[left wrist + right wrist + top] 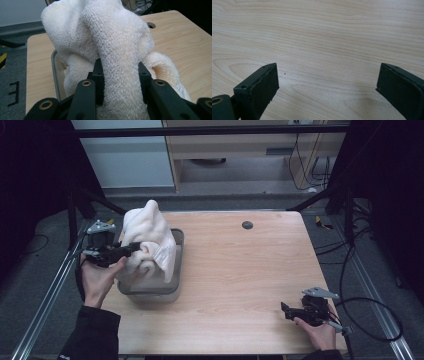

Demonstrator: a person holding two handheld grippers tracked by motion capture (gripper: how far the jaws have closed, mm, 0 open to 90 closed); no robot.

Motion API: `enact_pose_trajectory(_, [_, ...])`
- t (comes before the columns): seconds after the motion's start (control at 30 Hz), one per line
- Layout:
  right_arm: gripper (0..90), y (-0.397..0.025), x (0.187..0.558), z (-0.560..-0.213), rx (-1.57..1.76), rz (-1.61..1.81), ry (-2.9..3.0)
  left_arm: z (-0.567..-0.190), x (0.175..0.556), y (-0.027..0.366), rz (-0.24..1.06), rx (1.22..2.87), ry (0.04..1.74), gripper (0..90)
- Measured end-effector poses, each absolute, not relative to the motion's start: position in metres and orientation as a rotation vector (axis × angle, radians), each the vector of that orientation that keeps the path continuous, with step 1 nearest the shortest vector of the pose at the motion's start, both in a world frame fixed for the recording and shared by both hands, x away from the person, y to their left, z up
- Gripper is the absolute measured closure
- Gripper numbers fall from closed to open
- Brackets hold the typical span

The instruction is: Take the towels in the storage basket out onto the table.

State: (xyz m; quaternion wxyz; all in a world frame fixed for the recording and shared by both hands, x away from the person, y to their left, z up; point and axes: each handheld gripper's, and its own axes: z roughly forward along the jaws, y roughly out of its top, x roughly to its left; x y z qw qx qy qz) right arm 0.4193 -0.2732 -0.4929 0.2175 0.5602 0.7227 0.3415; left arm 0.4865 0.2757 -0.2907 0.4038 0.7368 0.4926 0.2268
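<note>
Surface: a pale wood top, grain running across it, seen from above in the high view; a small dark round cap sits near its far edge, well apart from the tub on the side away from the left hand.
Towel: a cream, loop-knit cloth bunched into a tall peak that rises above the tub, its lower folds hanging down inside the tub and over the tub's far-side wall; in the left gripper view one thick fold runs straight down between the two black jaws.
Tub: a grey, clear-walled container standing on the surface near its left edge; its near wall faces the person and the towel takes up most of its inside.
Left claw: held level at the tub's left side, reaching in over the tub's rim, jaws closed tight on the towel fold, which is pinched between them; the left hand grips it from below, just beside the tub.
Right claw: low over the bare wood, well apart from the tub toward the near right corner; jaws spread wide with nothing between them, as the right gripper view shows.
</note>
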Motion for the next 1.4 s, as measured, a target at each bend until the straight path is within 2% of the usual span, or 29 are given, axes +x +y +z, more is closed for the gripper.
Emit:
enact_pose_trajectory(0.87, [4.0, -0.274, 0.419, -0.492, 1.553, 0.959, 1.999, -0.26, 0.469, 0.232, 0.536, 1.926, 1.08, 68.2])
enact_pose_trajectory(1.4, [4.0, -0.275, 0.418, -0.491, 1.546, 0.96, 1.992, -0.259, 0.466, 0.184, 0.479, 1.993, 0.962, 68.2])
